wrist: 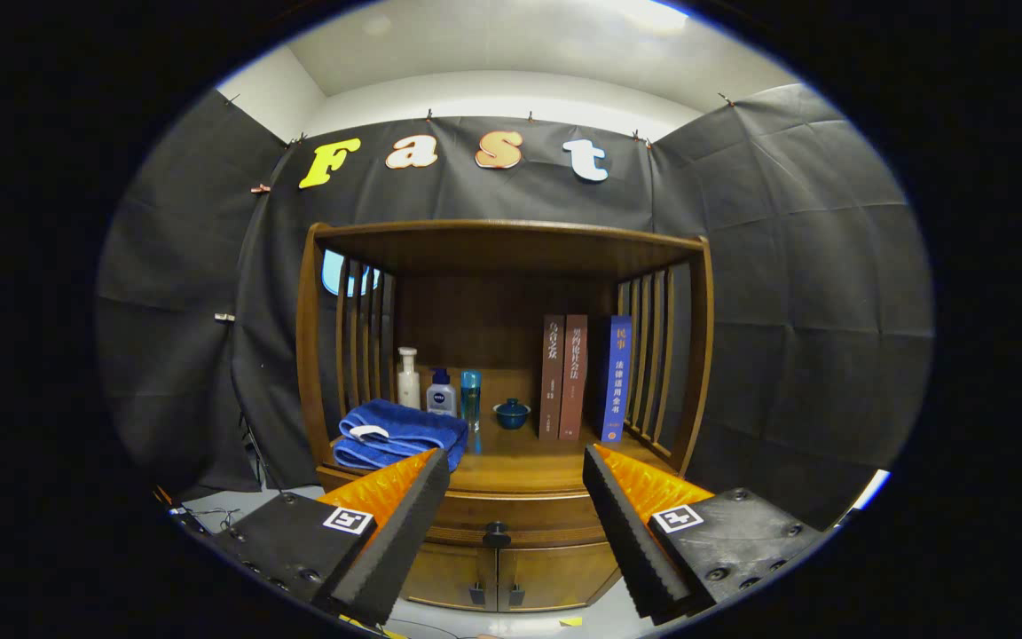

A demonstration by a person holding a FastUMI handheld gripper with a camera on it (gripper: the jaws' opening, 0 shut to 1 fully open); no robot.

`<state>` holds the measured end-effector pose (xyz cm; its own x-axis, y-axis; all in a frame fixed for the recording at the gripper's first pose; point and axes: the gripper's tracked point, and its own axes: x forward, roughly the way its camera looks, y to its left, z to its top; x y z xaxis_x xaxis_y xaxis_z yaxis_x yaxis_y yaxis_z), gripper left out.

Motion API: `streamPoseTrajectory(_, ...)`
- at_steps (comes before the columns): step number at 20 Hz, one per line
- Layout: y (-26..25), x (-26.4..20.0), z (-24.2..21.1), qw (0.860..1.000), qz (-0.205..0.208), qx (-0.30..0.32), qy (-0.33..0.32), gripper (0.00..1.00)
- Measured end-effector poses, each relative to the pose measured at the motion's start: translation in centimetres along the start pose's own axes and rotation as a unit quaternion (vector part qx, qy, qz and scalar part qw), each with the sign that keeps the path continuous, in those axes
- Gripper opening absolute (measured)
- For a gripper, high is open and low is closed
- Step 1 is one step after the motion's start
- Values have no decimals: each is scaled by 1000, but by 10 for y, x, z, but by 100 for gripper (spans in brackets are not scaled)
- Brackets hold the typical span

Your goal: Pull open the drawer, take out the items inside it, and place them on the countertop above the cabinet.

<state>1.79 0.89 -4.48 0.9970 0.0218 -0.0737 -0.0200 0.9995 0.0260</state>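
Observation:
A wooden cabinet (511, 257) stands ahead against the booth wall. Its drawer (529, 515) sits shut below the countertop (520, 461), with a small black knob (497, 535) at the front. My gripper (515, 466) is open, its two foam-faced fingers spread wide, and the knob shows in the gap between them, beyond the tips. Nothing is between the fingers. What lies inside the drawer is hidden.
On the countertop lie a folded blue towel (400, 432), a white pump bottle (408, 379), a small white bottle (442, 393), a blue tumbler (471, 398), a dark blue lidded bowl (511, 414) and three upright books (584, 377). Two cupboard doors (498, 577) sit under the drawer.

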Motion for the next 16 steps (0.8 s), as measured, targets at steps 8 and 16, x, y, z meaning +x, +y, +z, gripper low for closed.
streamPoseTrajectory(8,10,57,-95,997,10,4,81,99)
streamPoseTrajectory(16,13,112,-184,987,14,14,158,99)
